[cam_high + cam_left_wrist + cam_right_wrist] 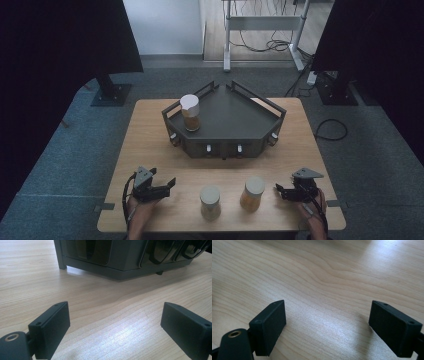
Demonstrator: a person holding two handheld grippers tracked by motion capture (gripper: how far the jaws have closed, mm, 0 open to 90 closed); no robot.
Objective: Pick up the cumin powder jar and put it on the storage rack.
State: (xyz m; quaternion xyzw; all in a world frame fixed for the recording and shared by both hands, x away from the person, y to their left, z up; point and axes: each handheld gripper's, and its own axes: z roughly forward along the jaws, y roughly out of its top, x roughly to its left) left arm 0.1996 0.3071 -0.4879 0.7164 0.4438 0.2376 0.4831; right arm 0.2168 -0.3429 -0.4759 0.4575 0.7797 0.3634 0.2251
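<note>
A dark five-sided tray (pixel 235 112) on short legs stands at the back middle of the wooden table (pixel 150 150). One jar with a pale lid (pixel 190 112) stands on its left part. Two more lidded jars (pixel 210 202) (pixel 252 193) stand side by side near the front edge. My left gripper (pixel 170 184) rests left of them, open, its jaws wide apart over bare wood (pixel 115 322). My right gripper (pixel 278 190) sits just right of the right-hand jar, also open, with nothing between its jaws (pixel 327 325).
The tray's dark front wall (pixel 120 262) rises a short way ahead in the left gripper view. Beyond the table are two black stands (pixel 107 90) (pixel 337 87), a white desk frame (pixel 265 22) and cables on the grey carpet.
</note>
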